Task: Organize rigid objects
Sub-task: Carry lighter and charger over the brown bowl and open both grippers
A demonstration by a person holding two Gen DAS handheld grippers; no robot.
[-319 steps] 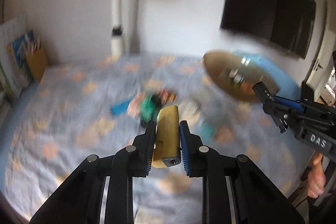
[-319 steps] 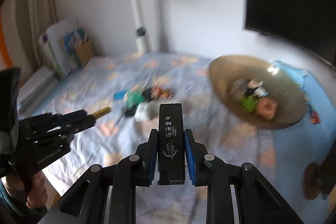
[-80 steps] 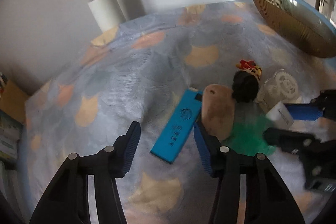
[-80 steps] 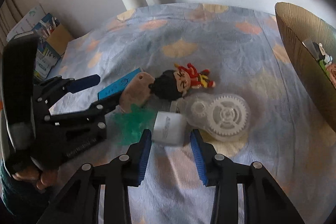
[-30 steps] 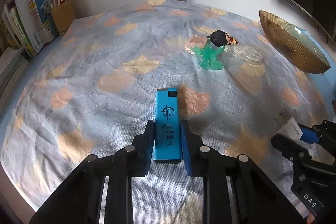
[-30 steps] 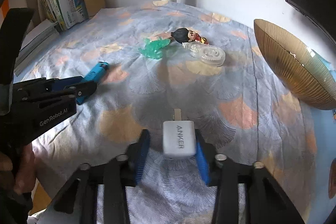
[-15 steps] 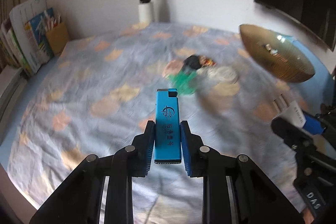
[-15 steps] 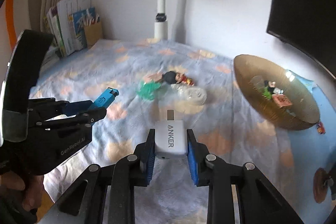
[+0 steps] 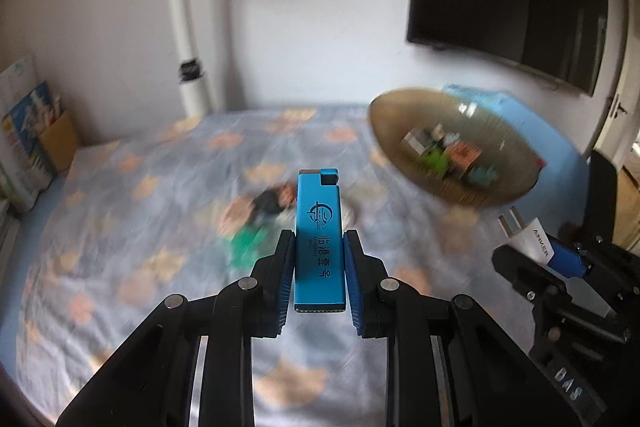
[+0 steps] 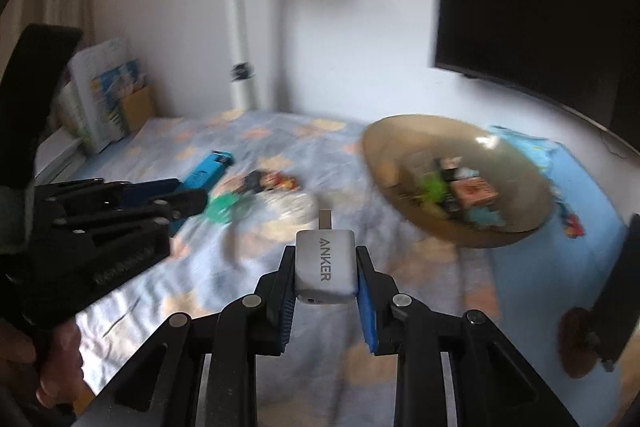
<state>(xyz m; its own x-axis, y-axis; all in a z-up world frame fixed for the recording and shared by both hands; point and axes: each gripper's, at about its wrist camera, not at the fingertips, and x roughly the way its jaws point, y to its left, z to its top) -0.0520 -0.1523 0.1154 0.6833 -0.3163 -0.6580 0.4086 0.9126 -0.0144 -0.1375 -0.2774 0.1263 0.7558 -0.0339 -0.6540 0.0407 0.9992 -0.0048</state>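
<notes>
Left gripper (image 9: 319, 269) is clamping the blue lighter (image 9: 319, 239); right gripper (image 10: 325, 277) is clamping the white charger (image 10: 325, 267). The bowl (image 10: 516, 227) ahead-right is holding several items; a few are remaining on the cloth ahead.

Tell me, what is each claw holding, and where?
The left gripper pinches a blue lighter by its lower sides. The right gripper pinches a white charger by its sides.

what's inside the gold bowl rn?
The gold bowl holds a small heap: a green piece, an orange block, something pale blue and some dark bits. Motion blur hides what each is; anything beneath the heap is covered.
</notes>
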